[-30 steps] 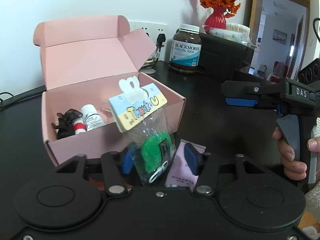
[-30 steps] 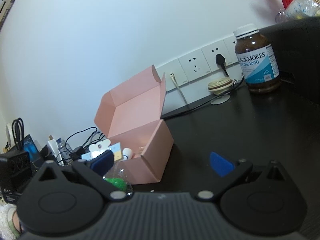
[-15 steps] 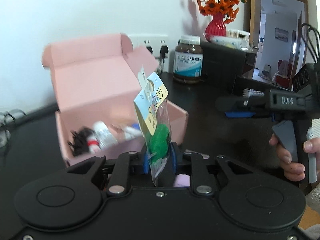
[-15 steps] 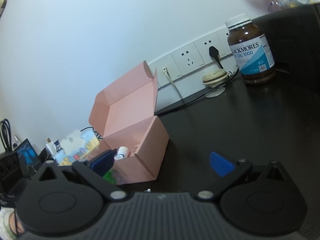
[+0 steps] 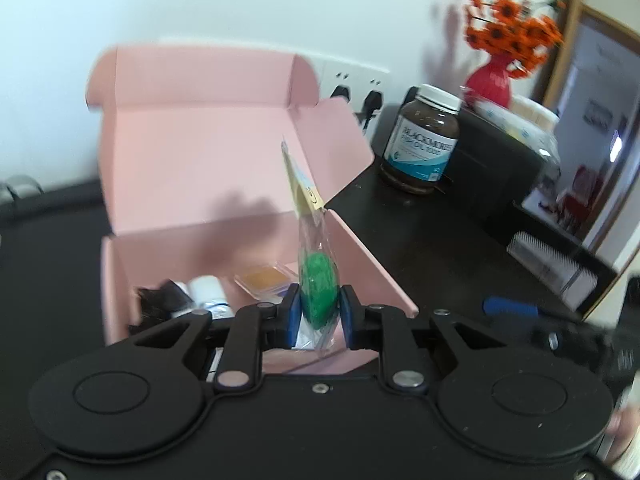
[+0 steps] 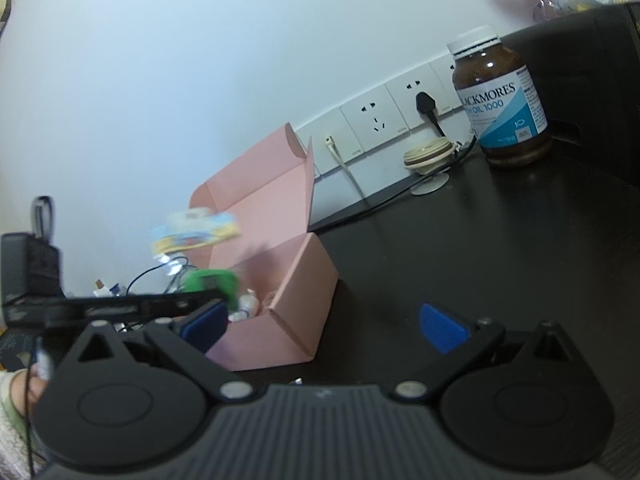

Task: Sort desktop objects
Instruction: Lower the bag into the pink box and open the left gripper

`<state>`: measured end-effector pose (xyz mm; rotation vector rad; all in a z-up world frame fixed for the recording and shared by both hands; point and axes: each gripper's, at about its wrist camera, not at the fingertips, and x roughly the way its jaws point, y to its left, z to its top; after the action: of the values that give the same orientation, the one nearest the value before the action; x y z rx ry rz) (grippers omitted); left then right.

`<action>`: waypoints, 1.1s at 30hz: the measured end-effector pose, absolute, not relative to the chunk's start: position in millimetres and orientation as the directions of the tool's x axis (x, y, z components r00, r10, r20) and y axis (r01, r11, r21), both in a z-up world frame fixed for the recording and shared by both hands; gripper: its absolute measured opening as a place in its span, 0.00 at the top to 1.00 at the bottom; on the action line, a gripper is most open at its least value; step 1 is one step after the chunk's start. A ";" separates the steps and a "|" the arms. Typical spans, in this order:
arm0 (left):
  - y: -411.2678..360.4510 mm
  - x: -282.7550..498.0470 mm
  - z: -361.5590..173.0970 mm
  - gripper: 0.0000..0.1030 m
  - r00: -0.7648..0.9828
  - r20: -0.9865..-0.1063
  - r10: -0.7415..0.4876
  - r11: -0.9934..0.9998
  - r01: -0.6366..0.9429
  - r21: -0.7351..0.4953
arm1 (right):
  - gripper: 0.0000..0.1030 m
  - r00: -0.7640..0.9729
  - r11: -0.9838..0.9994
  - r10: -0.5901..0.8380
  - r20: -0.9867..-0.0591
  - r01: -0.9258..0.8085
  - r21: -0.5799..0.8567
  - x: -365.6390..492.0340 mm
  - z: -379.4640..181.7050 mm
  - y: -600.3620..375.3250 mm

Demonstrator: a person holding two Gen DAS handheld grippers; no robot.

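Note:
My left gripper (image 5: 319,312) is shut on a clear gift bag (image 5: 318,292) that holds a green item and has a yellow and blue card at its top. The bag hangs upright over the front of the open pink box (image 5: 200,160). In the box lie a white bottle (image 5: 208,292), a black clip (image 5: 160,300) and a small clear case with an orange pad (image 5: 266,278). In the right wrist view the bag (image 6: 212,280) and the left gripper's arm (image 6: 112,304) hover over the pink box (image 6: 288,280). My right gripper (image 6: 324,326) is open over the dark desk, with nothing between its fingers.
A brown supplement bottle (image 5: 426,140) stands right of the box by the wall sockets (image 6: 376,120). A red vase with orange flowers (image 5: 492,80) sits on a black cabinet (image 5: 496,168). A white comb (image 5: 552,268) lies at right. Cables and a black device (image 6: 28,264) crowd the left.
My left gripper closed on the gift bag, lifted it off the desk and carried it over the pink box. The bag turned edge-on. The right gripper stayed where it was.

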<state>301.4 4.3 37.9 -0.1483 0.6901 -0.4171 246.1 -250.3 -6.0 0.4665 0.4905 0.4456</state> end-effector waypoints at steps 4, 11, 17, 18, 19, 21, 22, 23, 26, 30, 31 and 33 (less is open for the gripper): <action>-6.7 319.0 26.3 0.80 0.657 -0.638 -0.401 0.916 0.297 -0.269 | 0.01 0.792 0.804 0.510 -0.336 -0.300 0.513 244.8 -5.1 -248.6; -10.4 327.5 14.5 0.80 0.607 -0.672 -0.424 0.906 0.271 -0.326 | 0.01 0.786 0.796 0.522 -0.332 -0.309 0.520 245.3 -5.4 -248.8; -1.2 333.8 7.9 0.80 0.565 -0.666 -0.487 0.869 0.240 -0.432 | 0.01 0.784 0.793 0.526 -0.330 -0.311 0.524 245.9 -5.6 -249.4; -0.5 334.7 7.6 0.80 0.561 -0.666 -0.492 0.866 0.236 -0.441 | 0.01 0.784 0.793 0.525 -0.330 -0.311 0.523 246.2 -5.7 -249.5; 0.3 335.7 7.4 0.80 0.558 -0.665 -0.496 0.863 0.233 -0.449 | 0.01 0.785 0.794 0.525 -0.330 -0.311 0.523 246.3 -5.7 -249.5; 1.2 336.9 8.2 0.80 0.552 -0.668 -0.499 0.861 0.230 -0.453 | 0.01 0.785 0.794 0.524 -0.330 -0.309 0.523 246.2 -5.9 -249.5; 1.2 337.1 9.2 0.79 0.550 -0.672 -0.496 0.863 0.227 -0.452 | 0.01 0.786 0.794 0.523 -0.330 -0.309 0.524 246.0 -5.9 -249.5; 1.3 337.3 10.4 0.72 0.548 -0.676 -0.493 0.865 0.222 -0.451 | 0.01 0.786 0.794 0.523 -0.329 -0.308 0.525 246.0 -6.0 -249.7; 0.4 334.4 15.7 0.15 0.562 -0.700 -0.440 0.894 0.199 -0.401 | 0.01 0.788 0.792 0.523 -0.326 -0.307 0.527 245.3 -6.4 -250.5; 3.8 323.6 30.8 0.15 0.615 -0.684 -0.392 0.918 0.215 -0.333 | 0.01 0.787 0.791 0.525 -0.323 -0.312 0.526 244.9 -6.3 -250.0; 5.9 321.4 35.3 0.16 0.631 -0.673 -0.385 0.921 0.213 -0.326 | 0.01 0.787 0.792 0.526 -0.323 -0.314 0.524 244.9 -6.2 -249.6; 9.7 317.4 45.1 0.19 0.673 -0.644 -0.365 0.928 0.205 -0.312 | 0.01 0.786 0.793 0.527 -0.322 -0.318 0.520 244.5 -5.9 -249.1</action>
<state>317.4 9.7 45.1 -0.2210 0.7695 -0.3242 244.5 -249.1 -5.9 0.4634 0.4772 0.4734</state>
